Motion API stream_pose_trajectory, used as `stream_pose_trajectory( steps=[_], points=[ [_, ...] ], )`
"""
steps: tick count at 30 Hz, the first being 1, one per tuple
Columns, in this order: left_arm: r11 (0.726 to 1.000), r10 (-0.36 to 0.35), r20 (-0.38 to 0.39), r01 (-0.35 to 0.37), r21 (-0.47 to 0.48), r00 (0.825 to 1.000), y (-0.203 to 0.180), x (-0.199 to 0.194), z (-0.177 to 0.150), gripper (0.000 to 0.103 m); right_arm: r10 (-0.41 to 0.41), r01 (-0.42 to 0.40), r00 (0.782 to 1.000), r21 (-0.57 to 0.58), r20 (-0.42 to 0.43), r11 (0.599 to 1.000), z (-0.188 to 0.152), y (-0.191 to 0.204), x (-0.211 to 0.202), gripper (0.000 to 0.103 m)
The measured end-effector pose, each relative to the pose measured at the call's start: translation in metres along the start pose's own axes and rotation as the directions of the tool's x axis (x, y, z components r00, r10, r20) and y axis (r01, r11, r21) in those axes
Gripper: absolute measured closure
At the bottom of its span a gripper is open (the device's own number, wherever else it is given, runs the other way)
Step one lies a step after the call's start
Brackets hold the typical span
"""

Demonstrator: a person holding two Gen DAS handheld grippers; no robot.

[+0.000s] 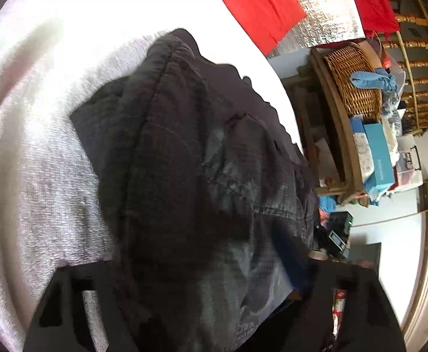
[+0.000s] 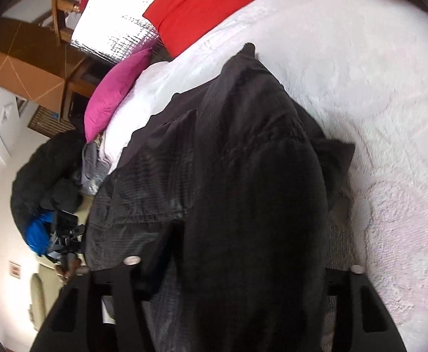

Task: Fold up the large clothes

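A large dark grey garment [image 1: 196, 158] with seams and a pocket hangs from my left gripper [image 1: 202, 308] and drapes down onto the white bed cover [image 1: 32, 158]. The cloth runs between the black fingers [image 1: 67, 302], which are shut on it. In the right wrist view the same dark garment [image 2: 243, 176] fills the middle and runs into my right gripper [image 2: 237, 299], shut on a thick fold. Its far end lies on the white bed cover [image 2: 375, 88]. The cloth hides both sets of fingertips.
Red cushions [image 1: 258, 3] and a silver quilted panel [image 1: 325, 8] are at the head of the bed. A wicker basket [image 1: 352, 82] and boxes stand on a wooden shelf beside the bed. A pink cushion [image 2: 117, 91], a cardboard box [image 2: 23, 67] and piled dark clothes [image 2: 46, 176] are at the other side.
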State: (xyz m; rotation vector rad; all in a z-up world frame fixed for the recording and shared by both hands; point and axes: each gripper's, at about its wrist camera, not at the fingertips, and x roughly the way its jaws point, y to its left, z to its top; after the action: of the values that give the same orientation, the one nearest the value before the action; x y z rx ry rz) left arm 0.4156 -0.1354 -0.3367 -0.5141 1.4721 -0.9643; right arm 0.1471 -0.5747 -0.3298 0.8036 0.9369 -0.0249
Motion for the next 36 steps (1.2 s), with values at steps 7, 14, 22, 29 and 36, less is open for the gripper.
stream_pose_trajectory(
  steps=[7, 14, 22, 29, 36],
  points=[
    [0.999, 0.005, 0.071, -0.009, 0.054, 0.997, -0.019, -0.013, -0.001, 0.068, -0.023, 0.026, 0.998, -0.060, 0.054, 0.998, 0.001, 0.020, -0.013, 0.063],
    [0.997, -0.039, 0.112, 0.030, 0.078, 0.993, -0.032, -0.037, -0.012, 0.074, -0.011, 0.021, 0.995, -0.103, 0.096, 0.994, -0.002, 0.037, -0.035, 0.069],
    [0.998, 0.061, 0.062, -0.060, -0.025, 0.996, 0.011, -0.034, -0.021, 0.062, -0.048, 0.052, 0.998, -0.089, 0.048, 0.995, -0.011, 0.030, -0.030, 0.070],
    [0.980, 0.130, 0.004, -0.128, -0.149, 0.991, 0.041, -0.029, -0.019, 0.037, -0.067, 0.067, 0.998, 0.044, -0.004, 0.997, -0.006, 0.000, -0.024, 0.036],
    [0.977, 0.165, 0.169, -0.137, -0.167, 0.972, 0.038, -0.083, -0.041, 0.025, -0.164, 0.161, 0.983, 0.041, 0.081, 0.986, -0.020, -0.001, -0.067, 0.025]
  ],
)
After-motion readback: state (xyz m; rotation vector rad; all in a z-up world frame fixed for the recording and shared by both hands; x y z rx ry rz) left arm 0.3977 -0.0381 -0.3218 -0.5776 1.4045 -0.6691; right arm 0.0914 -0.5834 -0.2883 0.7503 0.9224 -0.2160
